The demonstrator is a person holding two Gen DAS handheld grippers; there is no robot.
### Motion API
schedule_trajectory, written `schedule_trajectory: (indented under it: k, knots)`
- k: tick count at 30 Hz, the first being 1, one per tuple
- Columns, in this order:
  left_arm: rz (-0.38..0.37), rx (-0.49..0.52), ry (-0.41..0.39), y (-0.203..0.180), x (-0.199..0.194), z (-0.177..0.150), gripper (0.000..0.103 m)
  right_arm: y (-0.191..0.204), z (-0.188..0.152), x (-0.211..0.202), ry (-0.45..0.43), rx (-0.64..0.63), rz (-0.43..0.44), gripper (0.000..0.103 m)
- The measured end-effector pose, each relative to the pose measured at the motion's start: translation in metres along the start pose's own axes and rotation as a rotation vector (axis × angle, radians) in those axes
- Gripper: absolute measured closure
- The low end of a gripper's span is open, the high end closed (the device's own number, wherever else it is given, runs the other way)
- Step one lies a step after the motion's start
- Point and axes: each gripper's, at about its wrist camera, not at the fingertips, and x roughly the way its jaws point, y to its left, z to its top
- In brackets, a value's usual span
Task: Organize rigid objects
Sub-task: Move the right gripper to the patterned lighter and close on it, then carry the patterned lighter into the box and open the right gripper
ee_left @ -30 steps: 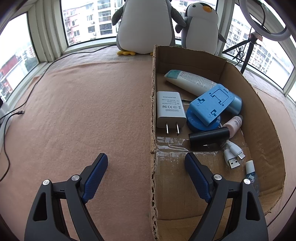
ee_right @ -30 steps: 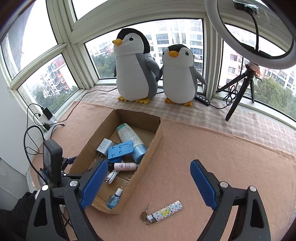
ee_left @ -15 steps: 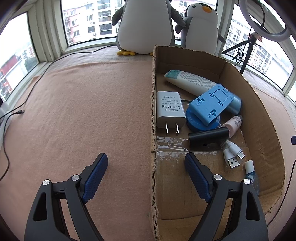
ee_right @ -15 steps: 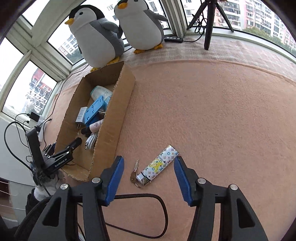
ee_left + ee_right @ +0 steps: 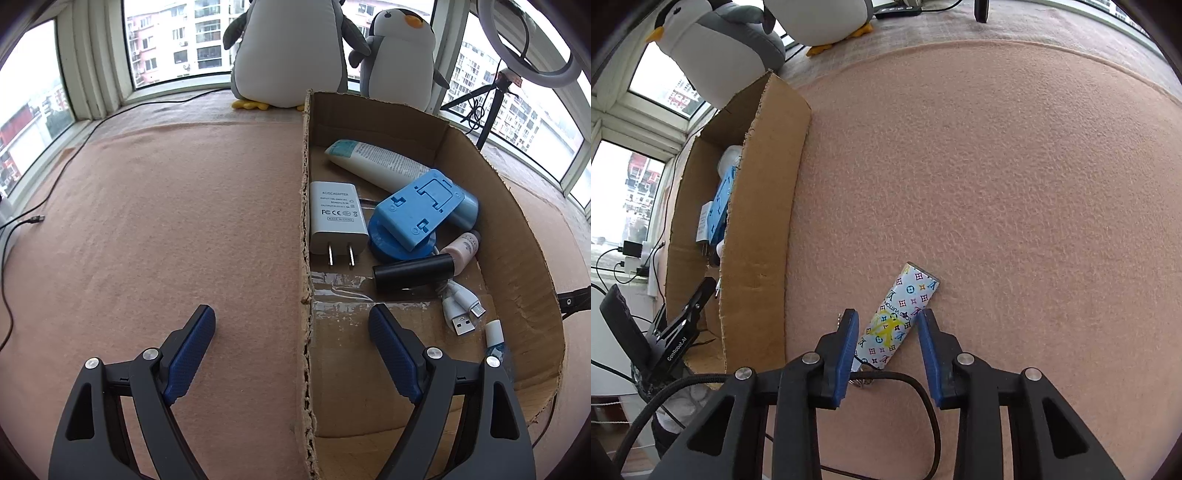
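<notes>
R gripper (image 5: pixel 886 325) fingers part-spread, straddling patterned lighter (image 5: pixel 901 317) on felt desk (image 5: pixel 997 184) beside cardboard box (image 5: pixel 757 221); contact not confirmed. L gripper (image 5: pixel 291 325) fingers wide, empty, astride box wall. Risk: lighter lies diagonal to fingers, so closing may twist/eject it; attached key ring may snag.

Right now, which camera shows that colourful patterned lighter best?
The right wrist view: the patterned lighter lies on the pink mat, between the right tongs, close and unobstructed. The left wrist view does not show it at all.
</notes>
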Motion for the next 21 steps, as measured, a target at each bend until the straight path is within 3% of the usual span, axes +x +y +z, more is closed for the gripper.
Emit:
schedule_trajectory:
  k: [9,21]
  knots:
    - [-0.009,-0.004,0.0,0.002,0.0,-0.001,0.017,0.01,0.001,0.006,0.002,-0.06,-0.058,0.081]
    - [-0.008,-0.006,0.0,0.001,0.0,-0.001,0.017,0.026,0.017,0.012,-0.074,-0.198,-0.162,0.082]
